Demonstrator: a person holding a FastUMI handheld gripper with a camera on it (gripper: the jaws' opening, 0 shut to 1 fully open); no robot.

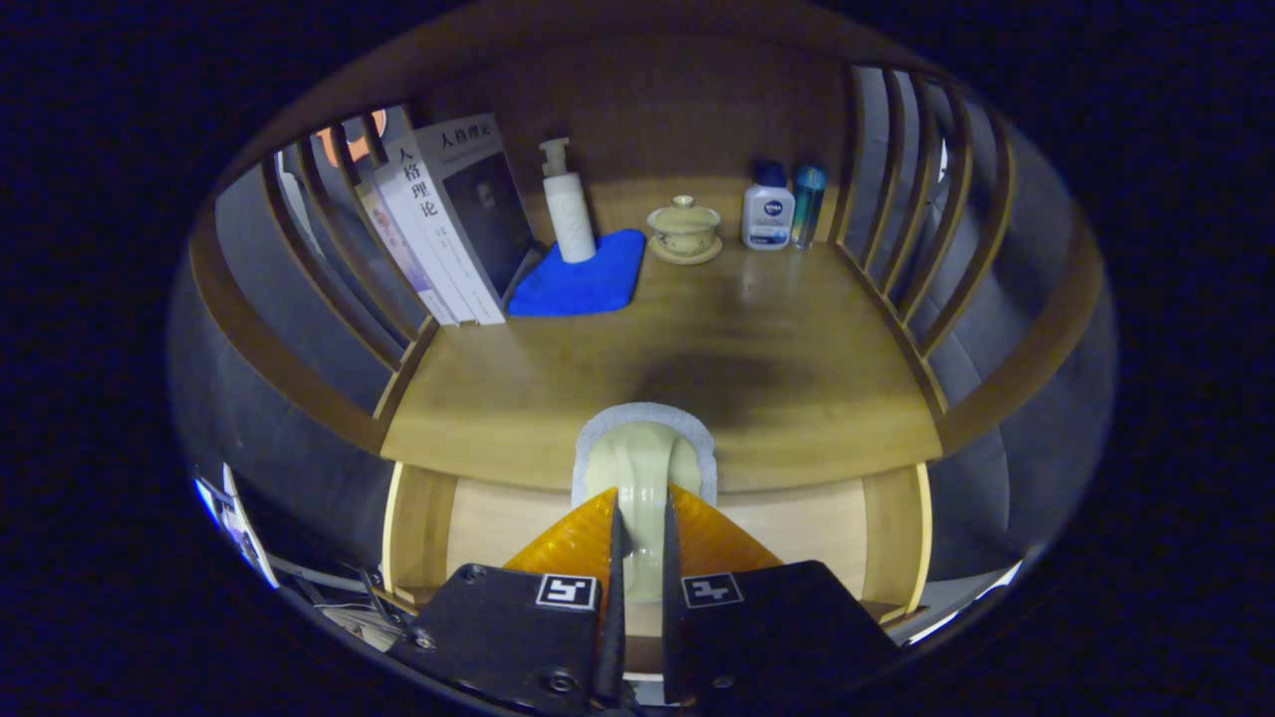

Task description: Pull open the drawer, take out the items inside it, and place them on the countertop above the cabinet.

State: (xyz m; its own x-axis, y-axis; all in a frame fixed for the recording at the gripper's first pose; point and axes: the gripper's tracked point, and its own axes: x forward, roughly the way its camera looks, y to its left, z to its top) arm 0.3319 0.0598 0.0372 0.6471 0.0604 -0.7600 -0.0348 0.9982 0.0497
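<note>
My gripper (pixel 639 503) is shut on a pale cream item with a white fuzzy rim (pixel 642 448); both fingers press on its narrow middle. The item's rounded top reaches over the front edge of the wooden countertop (pixel 777 368). Below that edge the light-wood drawer (pixel 478 528) stands pulled out, its inner floor showing on both sides of the fingers. The part of the drawer under the gripper is hidden, so I cannot tell whether anything lies there.
At the back of the countertop stand leaning books (pixel 448 214), a white pump bottle (pixel 568 204) on a blue cloth (pixel 583 279), a lidded tea cup on a saucer (pixel 684 229), a white bottle with blue cap (pixel 767 211) and a slim blue bottle (pixel 807 204). Curved wooden rails (pixel 896 229) fence both sides.
</note>
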